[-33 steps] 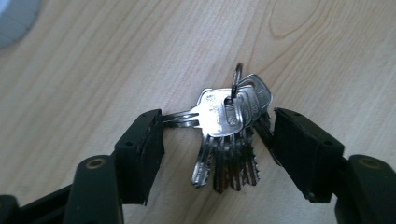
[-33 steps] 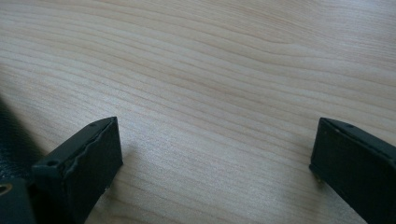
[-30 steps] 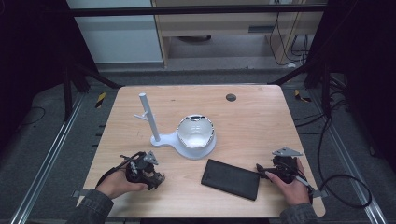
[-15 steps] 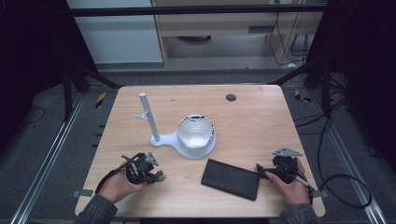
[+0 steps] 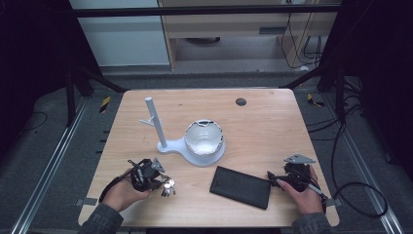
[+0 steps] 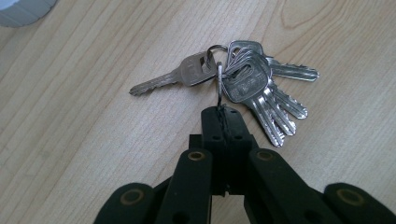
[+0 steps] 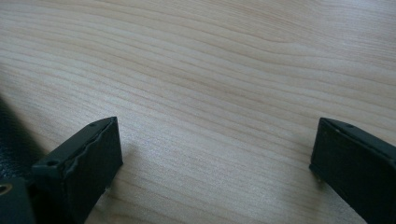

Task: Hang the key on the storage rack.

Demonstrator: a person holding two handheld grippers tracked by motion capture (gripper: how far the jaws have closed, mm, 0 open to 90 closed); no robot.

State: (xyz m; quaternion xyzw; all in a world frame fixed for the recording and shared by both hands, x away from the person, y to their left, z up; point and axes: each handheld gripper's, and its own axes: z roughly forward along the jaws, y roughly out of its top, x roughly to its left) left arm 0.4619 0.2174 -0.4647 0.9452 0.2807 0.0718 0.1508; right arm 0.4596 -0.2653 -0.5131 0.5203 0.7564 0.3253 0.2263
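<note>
A bunch of several silver keys (image 6: 247, 84) lies on the wooden table (image 5: 272, 131) near its front left. My left gripper (image 6: 223, 112) is shut on the bunch's ring (image 6: 218, 88); its jaws have just been closing with the ring between them. In the high view the left gripper (image 5: 159, 181) sits low at the keys (image 5: 168, 187). My right gripper (image 5: 272, 178) rests at the front right, next to a black flat case (image 5: 240, 186). Its jaws (image 7: 217, 140) stand wide open over bare wood, with the case's edge (image 7: 9, 140) at the left.
A white stand with an upright post (image 5: 155, 122) and a white bowl-shaped piece (image 5: 203, 137) on its base occupies the table's middle. A small dark round spot (image 5: 240, 102) marks the far side. Dark frame rails and cables surround the table.
The left gripper's jaws have closed onto the key ring. Both hands have kept their places.
</note>
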